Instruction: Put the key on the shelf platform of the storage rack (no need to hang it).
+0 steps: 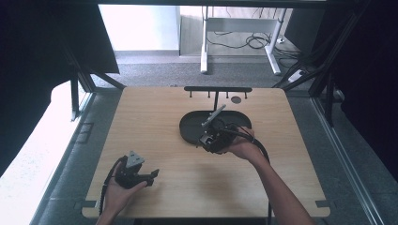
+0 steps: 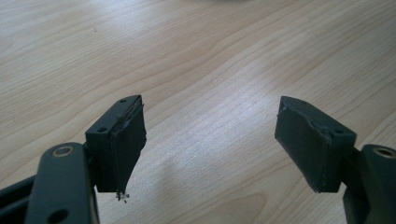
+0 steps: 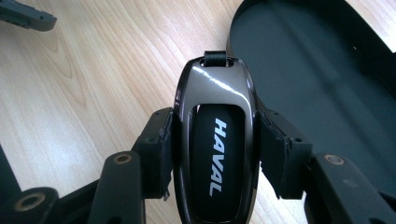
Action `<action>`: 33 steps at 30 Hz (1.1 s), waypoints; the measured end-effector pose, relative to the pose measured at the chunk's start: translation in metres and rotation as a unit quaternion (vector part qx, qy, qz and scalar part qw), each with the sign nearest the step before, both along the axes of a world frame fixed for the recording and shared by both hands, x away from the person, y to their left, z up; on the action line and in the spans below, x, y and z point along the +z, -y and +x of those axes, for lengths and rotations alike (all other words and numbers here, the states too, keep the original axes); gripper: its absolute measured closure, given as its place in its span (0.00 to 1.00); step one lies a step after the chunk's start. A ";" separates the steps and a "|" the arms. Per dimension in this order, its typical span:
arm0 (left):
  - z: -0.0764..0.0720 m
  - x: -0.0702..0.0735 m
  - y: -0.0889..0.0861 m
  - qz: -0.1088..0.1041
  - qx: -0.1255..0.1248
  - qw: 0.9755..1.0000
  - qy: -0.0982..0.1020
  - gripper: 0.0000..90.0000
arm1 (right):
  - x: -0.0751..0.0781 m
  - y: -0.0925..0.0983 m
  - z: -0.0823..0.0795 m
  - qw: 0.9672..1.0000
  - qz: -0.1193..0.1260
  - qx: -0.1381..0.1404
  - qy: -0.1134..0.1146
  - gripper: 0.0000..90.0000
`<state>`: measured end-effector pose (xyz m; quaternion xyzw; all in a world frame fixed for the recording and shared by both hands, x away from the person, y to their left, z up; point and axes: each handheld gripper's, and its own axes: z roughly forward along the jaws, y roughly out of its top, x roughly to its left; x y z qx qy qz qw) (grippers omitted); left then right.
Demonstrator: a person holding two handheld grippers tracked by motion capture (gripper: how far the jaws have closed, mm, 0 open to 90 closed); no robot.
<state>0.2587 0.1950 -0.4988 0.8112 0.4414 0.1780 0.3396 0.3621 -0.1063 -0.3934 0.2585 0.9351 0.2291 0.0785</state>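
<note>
Right gripper (image 3: 212, 154): clamped on the key fob (image 3: 215, 144), held at the black tray's (image 3: 327, 70) near rim, mid-table.
Left gripper (image 2: 210, 140): jaws spread, nothing between, held over the table's (image 2: 187, 56) near-left corner.

The word "HAVAL" stands in white capital letters on the black inset of the glossy dark key fob (image 3: 215, 154), running lengthwise along it, between the two pads of the right gripper (image 3: 215, 154); nothing else is legible
</note>
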 end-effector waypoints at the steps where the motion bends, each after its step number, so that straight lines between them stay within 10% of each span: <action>1: 0.000 0.000 0.000 0.000 0.000 1.000 0.000 0.28 | 0.000 0.000 0.001 1.000 -0.001 0.001 0.000 0.54; 33: 0.000 0.000 -0.001 -0.002 0.003 1.000 0.000 0.27 | 0.003 0.004 0.043 0.999 0.006 -0.033 -0.001 0.54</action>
